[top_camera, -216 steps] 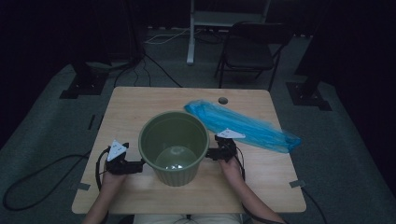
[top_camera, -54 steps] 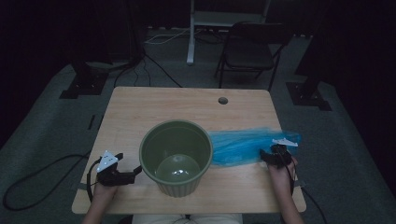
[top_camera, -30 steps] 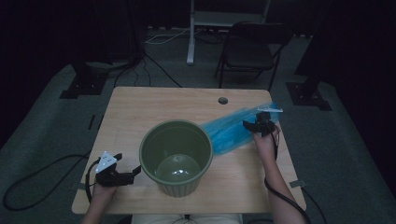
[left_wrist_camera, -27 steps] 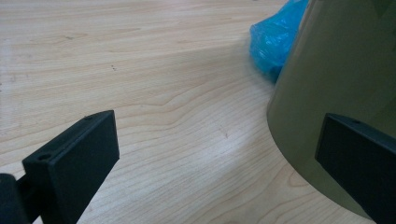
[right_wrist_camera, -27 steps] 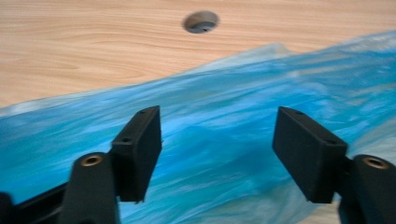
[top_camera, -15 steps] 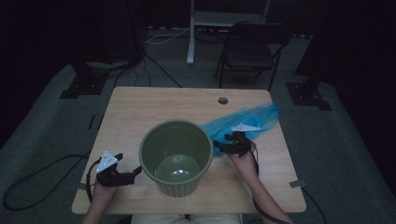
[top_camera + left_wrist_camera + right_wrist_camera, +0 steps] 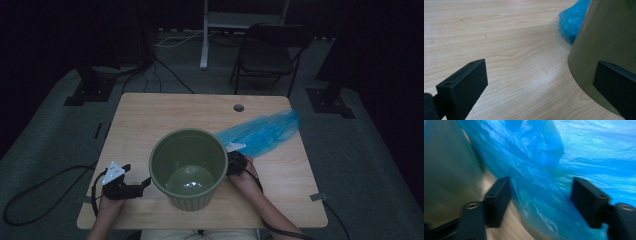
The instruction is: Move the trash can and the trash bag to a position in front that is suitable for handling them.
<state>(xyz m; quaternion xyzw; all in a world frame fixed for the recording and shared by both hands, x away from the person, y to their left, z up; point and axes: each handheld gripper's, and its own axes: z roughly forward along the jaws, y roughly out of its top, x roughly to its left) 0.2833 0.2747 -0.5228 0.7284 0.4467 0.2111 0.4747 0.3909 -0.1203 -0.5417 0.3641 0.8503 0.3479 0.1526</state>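
A green bucket stands upright on the wooden table near its front edge. A blue plastic bag lies stretched from the bucket's right side toward the table's back right corner. My left gripper rests to the left of the bucket, open and holding nothing. In the left gripper view the bucket's wall stands beside the right jaw. My right gripper is at the bucket's right side by the bag's near end. Its jaws have just been closing and stand apart, with blue bag film between them and the bucket at left.
A round cable hole sits near the table's back edge. Behind the table are a folding chair and floor cables. Bare wood lies left of and behind the bucket.
My right gripper has come from the bag's far end toward the bucket, down to its right side. The bag's far end has swung toward the back. The left gripper has stayed put.
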